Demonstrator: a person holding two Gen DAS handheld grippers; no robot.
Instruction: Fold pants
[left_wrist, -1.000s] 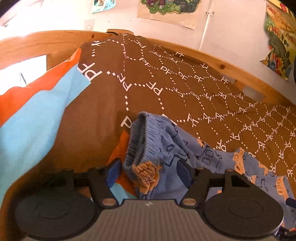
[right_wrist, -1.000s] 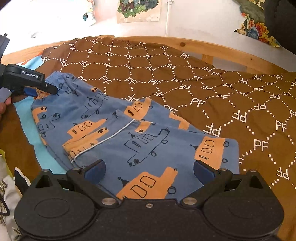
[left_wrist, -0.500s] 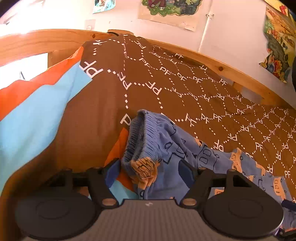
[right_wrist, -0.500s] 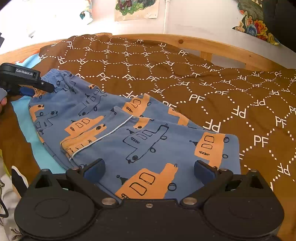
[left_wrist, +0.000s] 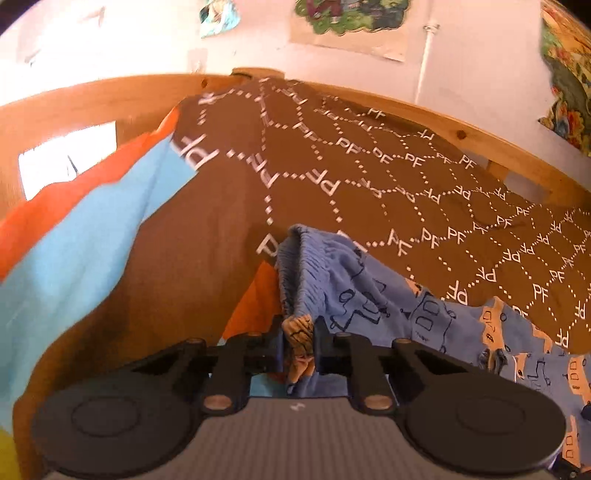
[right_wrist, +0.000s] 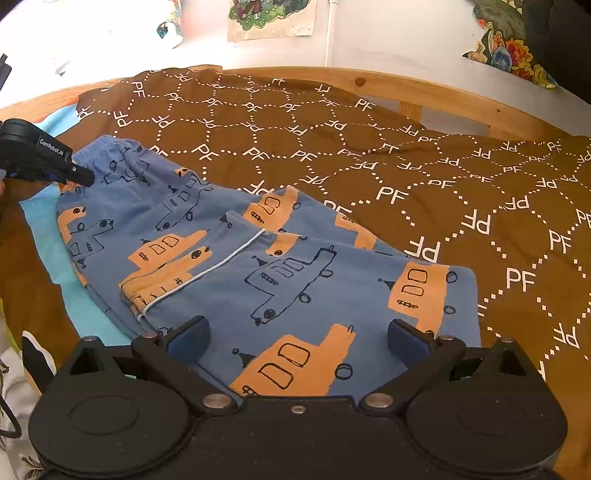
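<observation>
Brown PF-print bedspread (right_wrist: 424, 177) covers bed. Blue truck-print pants (right_wrist: 221, 266) lie on it, already folded lengthwise, prob.
L gripper (left_wrist: 298, 349) jaws pinched on waistband (left_wrist: 295, 273).
R gripper (right_wrist: 297, 338) jaws spread over cuff end, nothing held.
Tip: clamp R on cuffs, lift both ends evenly, keep edges aligned.

Left hand-held gripper (left_wrist: 298, 349) pinched closed; right hand-held gripper (right_wrist: 298, 338) spread wide.

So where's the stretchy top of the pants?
In the right wrist view the waistband is far left on the brown blanket, pinched by the left hand-held gripper.
</observation>
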